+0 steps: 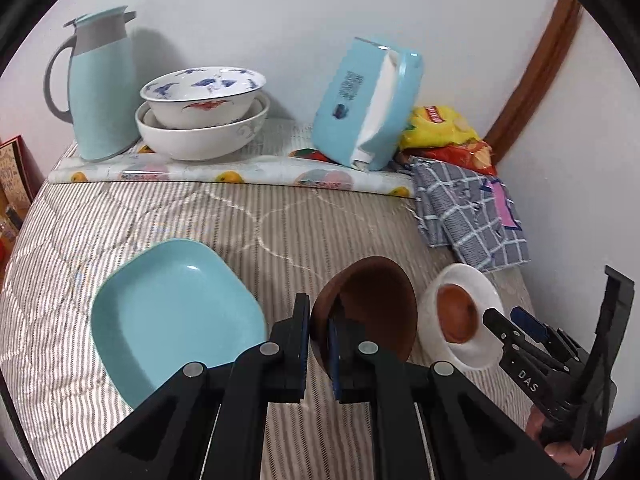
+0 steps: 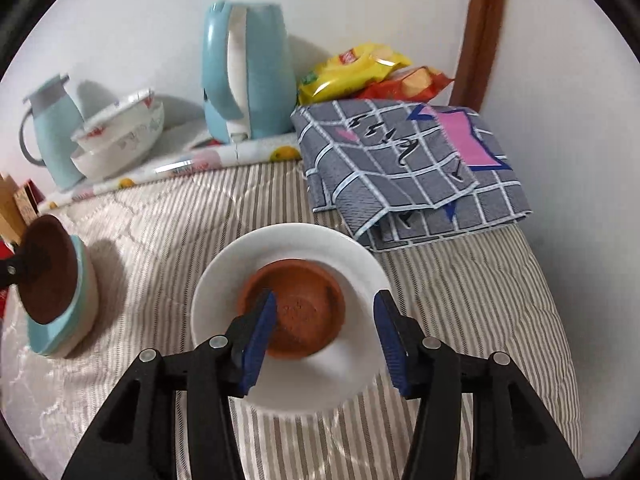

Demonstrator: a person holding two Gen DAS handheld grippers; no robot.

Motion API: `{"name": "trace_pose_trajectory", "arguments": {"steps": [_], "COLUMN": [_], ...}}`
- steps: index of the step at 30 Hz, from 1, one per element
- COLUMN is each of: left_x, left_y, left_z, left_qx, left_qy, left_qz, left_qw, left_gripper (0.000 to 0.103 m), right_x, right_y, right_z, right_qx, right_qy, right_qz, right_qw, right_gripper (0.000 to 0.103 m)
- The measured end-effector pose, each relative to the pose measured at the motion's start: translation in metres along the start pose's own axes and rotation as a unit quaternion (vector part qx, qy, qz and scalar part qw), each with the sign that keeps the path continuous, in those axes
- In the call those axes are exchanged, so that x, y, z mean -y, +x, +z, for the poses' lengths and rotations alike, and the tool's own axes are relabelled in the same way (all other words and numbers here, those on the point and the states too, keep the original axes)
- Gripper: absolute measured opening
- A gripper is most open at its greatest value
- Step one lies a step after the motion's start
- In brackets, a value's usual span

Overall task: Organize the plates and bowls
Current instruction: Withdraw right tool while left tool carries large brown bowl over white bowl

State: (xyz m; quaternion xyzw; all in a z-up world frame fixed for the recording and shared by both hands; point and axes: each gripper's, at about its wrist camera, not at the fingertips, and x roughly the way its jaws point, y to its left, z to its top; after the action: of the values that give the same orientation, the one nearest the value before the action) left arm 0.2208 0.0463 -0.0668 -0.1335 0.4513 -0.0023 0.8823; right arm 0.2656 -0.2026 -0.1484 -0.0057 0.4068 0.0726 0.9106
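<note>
step in hand: the left gripper [image 1: 319,344] is pinching the rim of a dark brown bowl [image 1: 372,300] and holding it tilted above the striped bedding [image 1: 240,216], between the blue plate [image 1: 176,312] and the white bowl [image 1: 468,320].
right claw: the right gripper [image 2: 324,336] is standing spread over the white bowl, its blue pads [image 2: 256,344] touching nothing — one pad is sitting over the small clay bowl [image 2: 294,312] nested inside, the other over the white rim.
my reading: the clay bowl looks freshly set into the white one, so the sorting seems to be running partway through, with small brown pieces being nested into larger dishes.
next move: the dark brown bowl is probably heading for a stack — either onto the clay bowl or onto the blue plate; it will need levelling before release, since it is hanging steeply by one edge.
already stacked: two patterned bowls [image 1: 200,120] are sitting nested at the back on a fruit-print mat [image 1: 240,172], beside a blue jug [image 1: 96,88].
edges: the bedding is falling away at the right, just beyond the white bowl; a folded checked cloth [image 2: 408,176] is lying close behind it.
open room: the middle of the bedding is staying free, giving both hands a clear lane.
risk: soft ground is making stacked dishes prone to tipping.
</note>
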Motion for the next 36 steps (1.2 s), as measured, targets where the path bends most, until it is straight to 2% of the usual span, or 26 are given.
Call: {"name": "trace_pose_trajectory", "arguments": {"steps": [11, 23, 36], "left_x": [0.052, 0.101, 0.128], "left_y": [-0.002, 0.019, 0.063], "left_z": [-0.011, -0.019, -0.013], "left_qx": [-0.006, -0.026, -0.051], "left_qy": [0.028, 0.059, 0.08], "left_qz": [-0.025, -0.035, -0.026], "left_qw": [0.9993, 0.9973, 0.9952], "left_gripper": [0.009, 0.009, 0.009], "right_x": [0.053, 0.112, 0.137], "right_y": [-0.044, -0.06, -0.069], "right_z": [-0.033, -0.067, -0.092], "right_qx": [0.02, 0.019, 0.017], "right_qy": [0.04, 0.097, 0.127], "right_qz": [-0.011, -0.03, -0.046], "right_qw": [0.999, 0.995, 0.991], "right_gripper": [0.052, 0.055, 0.055]}}
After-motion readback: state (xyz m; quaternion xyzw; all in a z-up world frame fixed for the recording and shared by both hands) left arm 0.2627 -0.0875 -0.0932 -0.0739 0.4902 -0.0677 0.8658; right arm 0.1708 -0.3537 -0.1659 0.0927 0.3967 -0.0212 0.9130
